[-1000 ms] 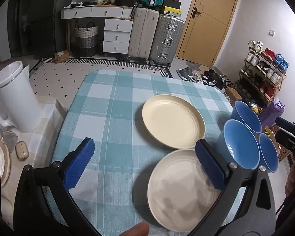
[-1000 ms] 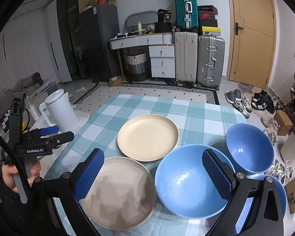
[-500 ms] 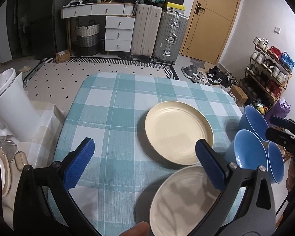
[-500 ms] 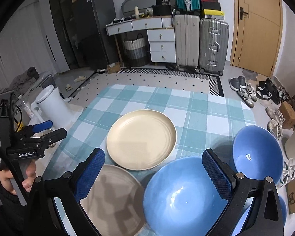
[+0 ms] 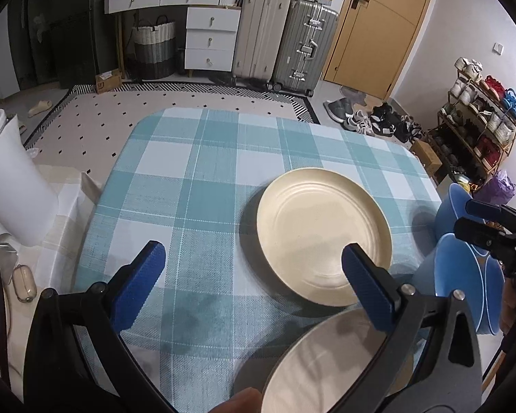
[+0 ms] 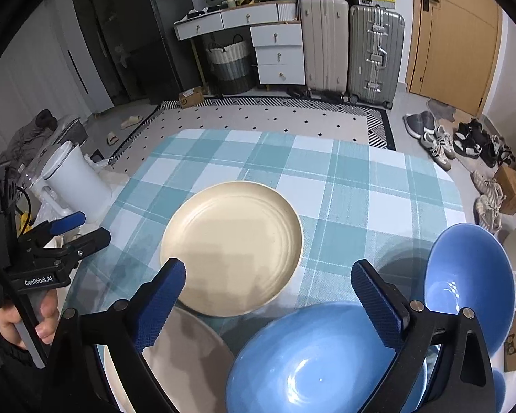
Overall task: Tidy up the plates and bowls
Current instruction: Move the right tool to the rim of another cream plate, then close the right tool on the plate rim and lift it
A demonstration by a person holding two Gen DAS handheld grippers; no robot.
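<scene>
Right wrist: both tools released; 2 plates flat, bowls mouth-up.

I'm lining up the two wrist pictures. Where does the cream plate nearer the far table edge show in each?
Left wrist: cream plate lies right of centre, above the right fingertip.
Right wrist: cream plate lies at centre, above the left fingertip.
Shared landmark: the silver suitcase by the door.

Two plates sit on the desk: one cream plate and one greyish plate. Three blue bowls are visible: a near bowl, a far bowl and a third bowl mostly hidden. There are two suitcases standing upright and one white kettle.
</scene>
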